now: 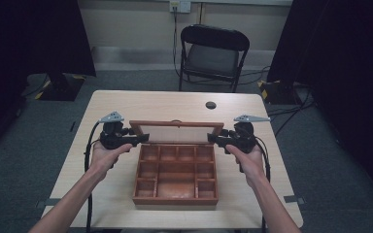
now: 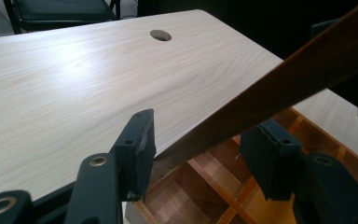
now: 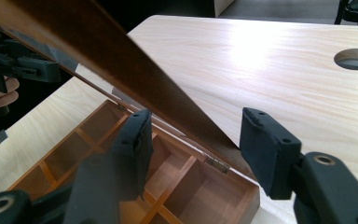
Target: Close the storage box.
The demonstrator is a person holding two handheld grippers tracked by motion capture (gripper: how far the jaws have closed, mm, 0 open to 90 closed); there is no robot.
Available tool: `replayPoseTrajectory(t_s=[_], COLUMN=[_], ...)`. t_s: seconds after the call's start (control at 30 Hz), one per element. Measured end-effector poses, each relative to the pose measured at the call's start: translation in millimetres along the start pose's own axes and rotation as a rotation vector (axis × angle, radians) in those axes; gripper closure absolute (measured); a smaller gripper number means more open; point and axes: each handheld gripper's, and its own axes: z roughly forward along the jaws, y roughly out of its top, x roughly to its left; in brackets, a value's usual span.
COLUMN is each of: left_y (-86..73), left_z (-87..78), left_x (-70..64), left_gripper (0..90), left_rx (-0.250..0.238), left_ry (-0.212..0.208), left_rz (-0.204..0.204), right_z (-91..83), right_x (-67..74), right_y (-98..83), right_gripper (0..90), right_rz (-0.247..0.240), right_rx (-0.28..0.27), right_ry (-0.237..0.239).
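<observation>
A brown wooden box (image 1: 175,200) with several compartments stands in the middle of the table, and its lid (image 1: 176,124) is raised at the far side. My left gripper (image 1: 143,139) is at the lid's left edge and my right gripper (image 1: 212,140) at its right edge. In the left gripper view the lid's frame (image 2: 284,84) runs slanting between the jaws of the left gripper (image 2: 198,149), and the pads (image 2: 140,149) lie against it. In the right gripper view the lid (image 3: 121,60) likewise crosses between the jaws of the right gripper (image 3: 193,140), above the open compartments (image 3: 74,154).
The light wooden table (image 1: 126,104) has a round cable hole (image 1: 211,105) behind the box. A black folding chair (image 1: 213,53) stands beyond the far edge, with dark curtains at both sides. The other hand's gripper (image 3: 23,65) shows far off in the right gripper view.
</observation>
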Motion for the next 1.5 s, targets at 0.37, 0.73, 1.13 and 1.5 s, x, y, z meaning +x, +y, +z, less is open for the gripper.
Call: replayPoseTrajectory(t_s=[0.37,0.73,1.13,1.5], left_y=[-7.2,-16.9,-24.5,-37.7], left_z=[-6.4,-10.8,-11.4,-12.6], left_x=[-2.5,-5.8,-12.1,-13.5], left_gripper=[42.9,39.4,32.7,23.1], left_rx=[0.014,0.035,0.052,0.082], left_ry=[-0.002,0.019,0.026,0.06], left_rz=[0.023,0.01,0.002,-0.011], right_z=[-4.3,-7.5,-8.0,-7.0], right_x=[4.2,10.0,11.9,14.7], right_y=[-10.9,-17.7,-29.9,-38.3], right_gripper=[41.6,41.0,36.6,32.7], right_rz=[0.022,0.016,0.02,0.022], right_rx=[0.01,0.039,0.053,0.083], right_ry=[0.01,0.001,0.019,0.017])
